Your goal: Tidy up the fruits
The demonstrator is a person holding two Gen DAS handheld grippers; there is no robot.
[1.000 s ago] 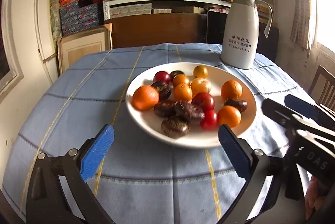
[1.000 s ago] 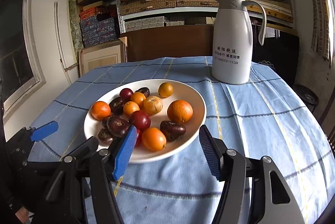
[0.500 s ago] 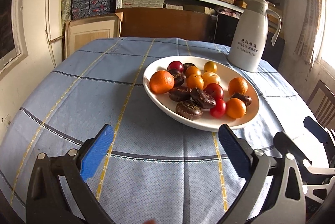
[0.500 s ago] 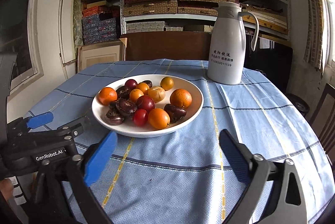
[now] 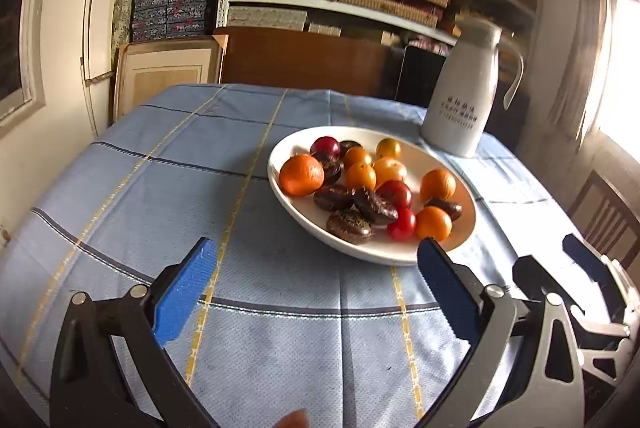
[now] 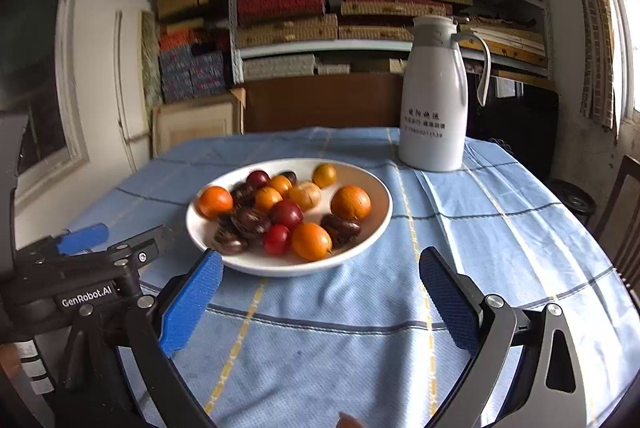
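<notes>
A white plate [image 5: 466, 232] [image 6: 374, 228] on the blue checked tablecloth holds several fruits: oranges [image 5: 301, 175] [image 6: 350, 202], small yellow-orange fruits [image 5: 360, 175], red plums [image 5: 401, 224] [image 6: 285, 214] and dark wrinkled fruits [image 5: 349, 225] [image 6: 250, 221]. My left gripper [image 5: 316, 288] is open and empty, near the table's front edge, short of the plate. My right gripper [image 6: 320, 292] is open and empty, just in front of the plate. Each gripper shows in the other's view: the right one [image 5: 576, 268] at lower right, the left one [image 6: 116, 240] at lower left.
A white thermos jug [image 5: 464, 100] [image 6: 434, 96] stands behind the plate at the back right. Shelves of stacked boxes [image 6: 320, 8] line the far wall. A wooden chair [image 5: 604, 216] is at the table's right side. A wall [image 5: 48, 48] lies left.
Both grippers have pulled back and away from the plate, which now looks smaller and farther off. Both stay open and empty. The fruits have not moved.
</notes>
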